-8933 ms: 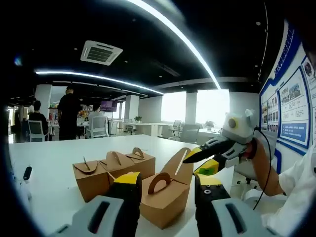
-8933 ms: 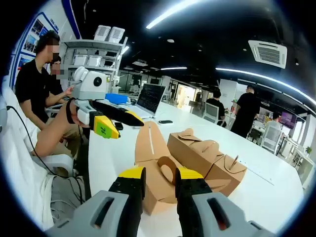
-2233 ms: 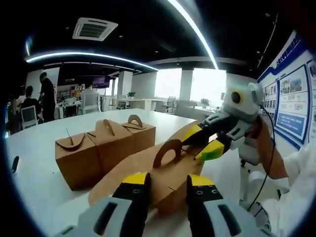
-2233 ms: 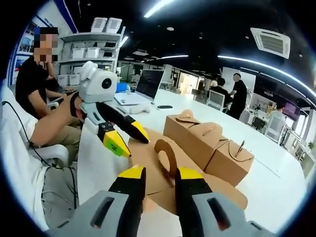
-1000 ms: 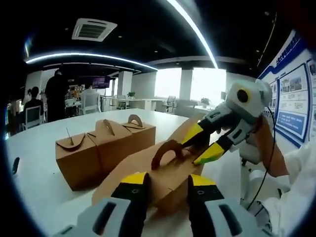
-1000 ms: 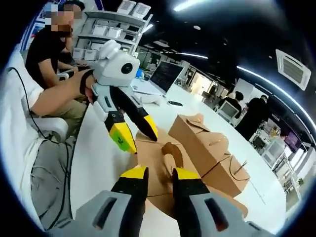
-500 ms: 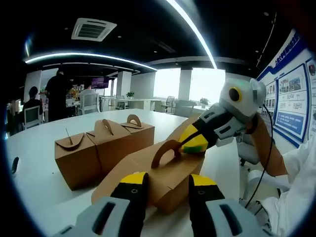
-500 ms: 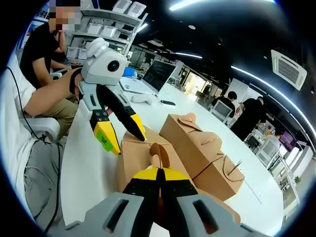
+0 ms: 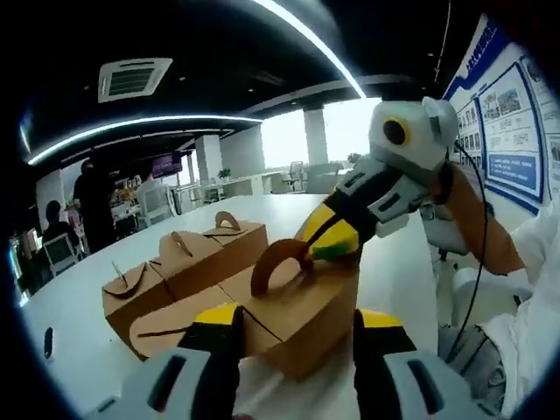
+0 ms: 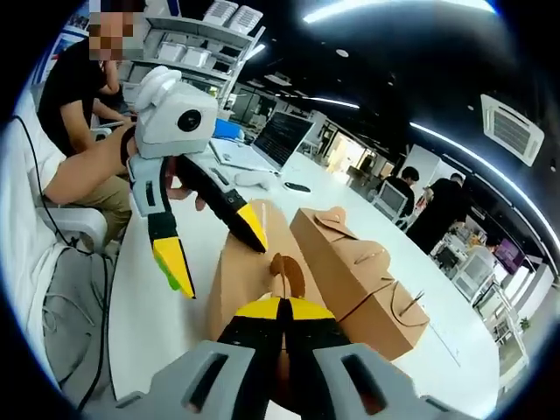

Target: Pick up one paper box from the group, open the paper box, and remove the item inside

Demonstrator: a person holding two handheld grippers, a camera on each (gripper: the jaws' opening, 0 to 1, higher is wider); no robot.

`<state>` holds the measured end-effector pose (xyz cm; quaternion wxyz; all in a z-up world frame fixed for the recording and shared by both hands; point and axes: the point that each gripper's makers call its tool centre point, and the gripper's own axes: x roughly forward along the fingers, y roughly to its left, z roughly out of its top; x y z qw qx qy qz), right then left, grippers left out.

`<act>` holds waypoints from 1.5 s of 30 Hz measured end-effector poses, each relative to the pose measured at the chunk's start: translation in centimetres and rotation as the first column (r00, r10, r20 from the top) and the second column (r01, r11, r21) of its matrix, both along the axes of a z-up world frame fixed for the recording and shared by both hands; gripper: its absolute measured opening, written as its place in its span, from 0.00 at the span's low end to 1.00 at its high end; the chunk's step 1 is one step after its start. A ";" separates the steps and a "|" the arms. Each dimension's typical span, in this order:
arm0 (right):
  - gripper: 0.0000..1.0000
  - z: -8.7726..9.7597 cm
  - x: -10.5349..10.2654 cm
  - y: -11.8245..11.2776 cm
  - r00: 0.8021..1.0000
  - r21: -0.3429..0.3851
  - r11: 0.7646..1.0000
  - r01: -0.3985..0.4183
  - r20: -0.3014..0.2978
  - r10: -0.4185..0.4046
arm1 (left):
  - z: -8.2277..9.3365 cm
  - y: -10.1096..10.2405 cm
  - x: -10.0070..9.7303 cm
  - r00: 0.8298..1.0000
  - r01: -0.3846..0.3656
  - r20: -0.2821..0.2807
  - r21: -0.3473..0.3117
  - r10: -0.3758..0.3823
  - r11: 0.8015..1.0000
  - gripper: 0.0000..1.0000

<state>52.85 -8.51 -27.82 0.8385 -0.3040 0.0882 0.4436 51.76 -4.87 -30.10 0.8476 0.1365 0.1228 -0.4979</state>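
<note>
The right gripper (image 10: 282, 308) is clamped tight on the arched handle (image 9: 278, 259) of a brown paper box (image 9: 302, 306), its yellow-tipped jaws pressed together (seen from the side in the left gripper view, (image 9: 328, 238)). The left gripper (image 9: 297, 322) stands wide apart around the box's near corner, gripping nothing; in the right gripper view (image 10: 219, 249) one jaw lies along the box's top. The box is plain kraft card with creased flaps, sitting on the glossy white table (image 9: 394, 271). Three shut boxes (image 9: 179, 267) of the same card stand in a row just behind.
</note>
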 end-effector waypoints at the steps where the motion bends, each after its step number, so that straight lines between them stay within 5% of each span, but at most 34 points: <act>1: 0.03 0.0 -0.1 0.0 1.000 0.001 1.000 -0.001 0.000 0.001 | 0.1 0.0 0.0 1.000 0.002 0.000 -0.007 -0.002 1.000 0.53; 7: 0.03 0.3 -0.3 0.1 1.000 0.020 1.000 -0.012 -0.007 0.012 | 0.4 -0.5 0.5 1.000 -0.009 0.006 -0.038 0.010 0.999 0.61; 16: 0.03 0.6 -0.4 0.4 0.999 0.035 0.999 -0.029 -0.018 0.030 | -0.4 -1.7 1.7 0.994 -0.055 0.098 -0.008 0.056 0.998 0.68; 19: 0.03 0.7 -0.3 0.3 0.999 0.034 0.999 -0.027 -0.016 0.028 | -0.8 -1.9 1.5 0.997 -0.059 0.038 -0.029 0.060 0.998 0.67; 24: 0.03 1.1 -0.5 0.5 0.999 0.059 0.998 -0.036 -0.021 0.037 | -0.5 -1.8 1.5 0.999 -0.050 0.019 -0.026 0.051 0.998 0.68; 45: 0.02 2.5 -1.2 0.4 0.997 0.168 0.985 -0.027 -0.066 0.038 | -0.6 -2.0 0.9 0.999 -0.025 0.019 -0.014 0.025 1.000 0.67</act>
